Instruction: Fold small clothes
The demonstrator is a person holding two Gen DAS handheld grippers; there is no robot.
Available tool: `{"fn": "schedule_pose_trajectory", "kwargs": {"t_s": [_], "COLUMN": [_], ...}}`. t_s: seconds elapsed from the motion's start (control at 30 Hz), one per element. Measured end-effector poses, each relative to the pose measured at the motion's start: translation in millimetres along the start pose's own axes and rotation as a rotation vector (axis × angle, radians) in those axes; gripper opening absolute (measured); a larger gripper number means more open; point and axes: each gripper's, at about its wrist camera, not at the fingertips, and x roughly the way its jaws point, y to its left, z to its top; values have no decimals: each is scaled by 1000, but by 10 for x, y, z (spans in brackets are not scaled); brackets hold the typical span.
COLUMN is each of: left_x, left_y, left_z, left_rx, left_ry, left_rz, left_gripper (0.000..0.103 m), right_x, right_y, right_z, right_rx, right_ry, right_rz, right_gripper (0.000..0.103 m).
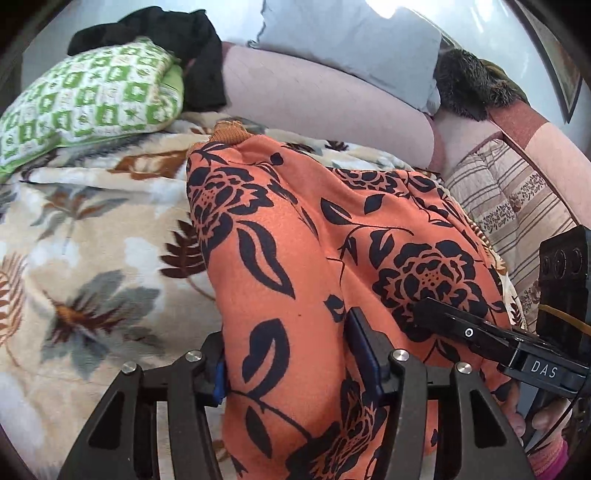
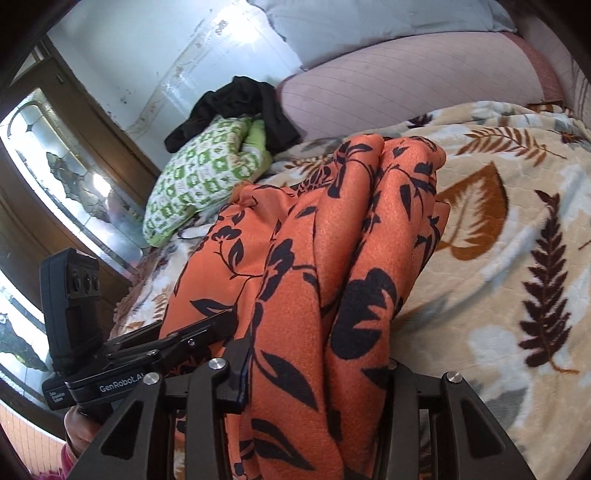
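Note:
An orange garment with black flowers (image 1: 295, 229) is bunched and lifted over the leaf-patterned blanket (image 1: 92, 236). Its ribbed orange cuff (image 1: 229, 132) trails on the blanket at the far end. My left gripper (image 1: 291, 365) is shut on a thick fold of the garment, with the cloth filling the gap between the pads. In the right wrist view the same garment (image 2: 332, 240) hangs in deep folds, and my right gripper (image 2: 314, 373) is shut on it; the right-hand pad is hidden under cloth. The two grippers sit close side by side on the near edge.
A green-and-white pillow (image 1: 88, 96) with a black garment (image 1: 177, 33) on it lies at the far left. A pink bolster (image 1: 325, 103), a grey pillow (image 1: 354, 40) and a striped cushion (image 1: 517, 199) line the back and right. A glazed wooden door (image 2: 66, 155) stands beyond the bed.

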Motion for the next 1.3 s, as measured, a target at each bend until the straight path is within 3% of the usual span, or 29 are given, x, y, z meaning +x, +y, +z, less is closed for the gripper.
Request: {"fn": "schedule_pose_trajectory", "kwargs": {"t_s": [0.43, 0.87, 0.97, 1.0, 1.07, 1.17, 1.23, 1.3], "left_x": [-299, -114, 42, 100, 132, 12, -73, -131], "left_y": [282, 360, 410, 436, 488, 514, 550, 594], "left_z": [-145, -219, -253, -267, -282, -240, -209, -188], "left_rx": [-23, -26, -14, -9, -16, -4, 14, 2], "left_ry": [-32, 12, 54, 74, 88, 52, 17, -5], "left_rz": [54, 113, 166, 208, 203, 228, 284, 303], "left_gripper": [57, 57, 57, 57, 61, 63, 67, 68], "right_x": [143, 382, 538, 612, 747, 702, 565, 378], "right_y": [412, 307, 212, 168, 44, -70, -65, -25], "right_z": [-184, -245, -273, -283, -302, -232, -142, -44], "right_rx": [-2, 32, 44, 56, 92, 155, 139, 94], "right_ry": [-5, 42, 77, 107, 175, 198, 160, 68], "right_rz": [60, 51, 3, -23, -96, -77, -106, -177], "right_gripper": [43, 43, 45, 48, 58, 60, 60, 60]}}
